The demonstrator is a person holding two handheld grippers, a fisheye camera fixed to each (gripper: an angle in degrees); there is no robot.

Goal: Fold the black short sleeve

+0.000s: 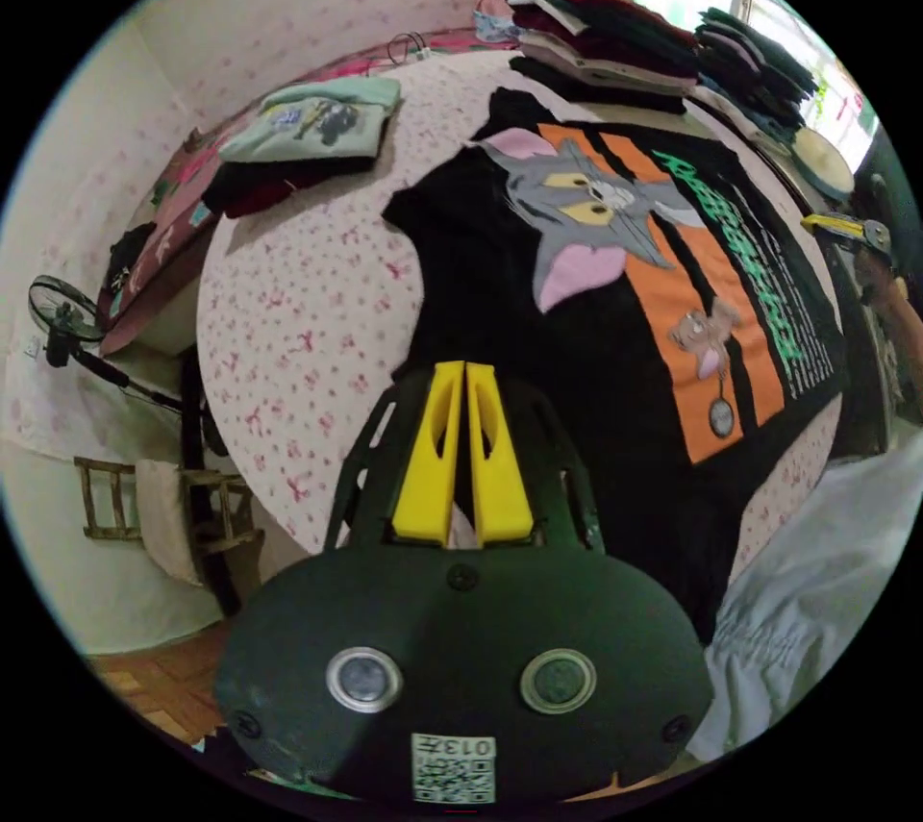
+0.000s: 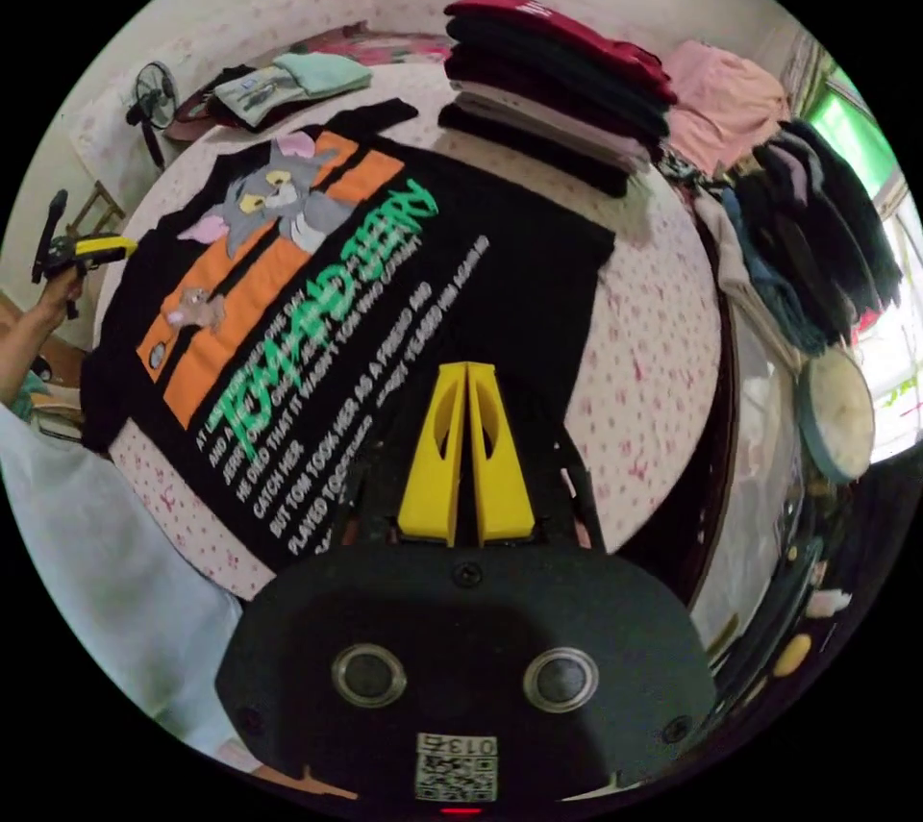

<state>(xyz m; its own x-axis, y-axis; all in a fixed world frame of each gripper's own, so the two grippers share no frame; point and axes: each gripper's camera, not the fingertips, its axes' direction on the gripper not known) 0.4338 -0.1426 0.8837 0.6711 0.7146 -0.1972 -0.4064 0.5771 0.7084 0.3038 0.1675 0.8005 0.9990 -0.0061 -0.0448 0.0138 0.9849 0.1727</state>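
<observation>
The black short sleeve shirt (image 1: 615,399) lies flat and print up on a round table covered in a pink-flowered cloth (image 1: 298,312); its front bears a cartoon cat, orange stripes and green lettering. My left gripper (image 1: 466,367) is shut with nothing between its jaws, hovering at the shirt's near edge. In the right gripper view the shirt (image 2: 404,284) spreads across the table (image 2: 654,351), and my right gripper (image 2: 466,367) is shut and empty over the shirt's side. A hand holds the left gripper (image 2: 87,250) off the table's edge. The right gripper (image 1: 846,228) appears beyond the shirt's far side.
Stacks of folded clothes (image 1: 596,34) (image 2: 558,82) stand at the table's back. A folded mint shirt (image 1: 308,120) (image 2: 288,82) lies on dark clothes. More dark garments (image 2: 817,226) are piled by the window. A fan (image 1: 62,312) stands by the wall. The person's pale clothing (image 1: 817,591) is close by.
</observation>
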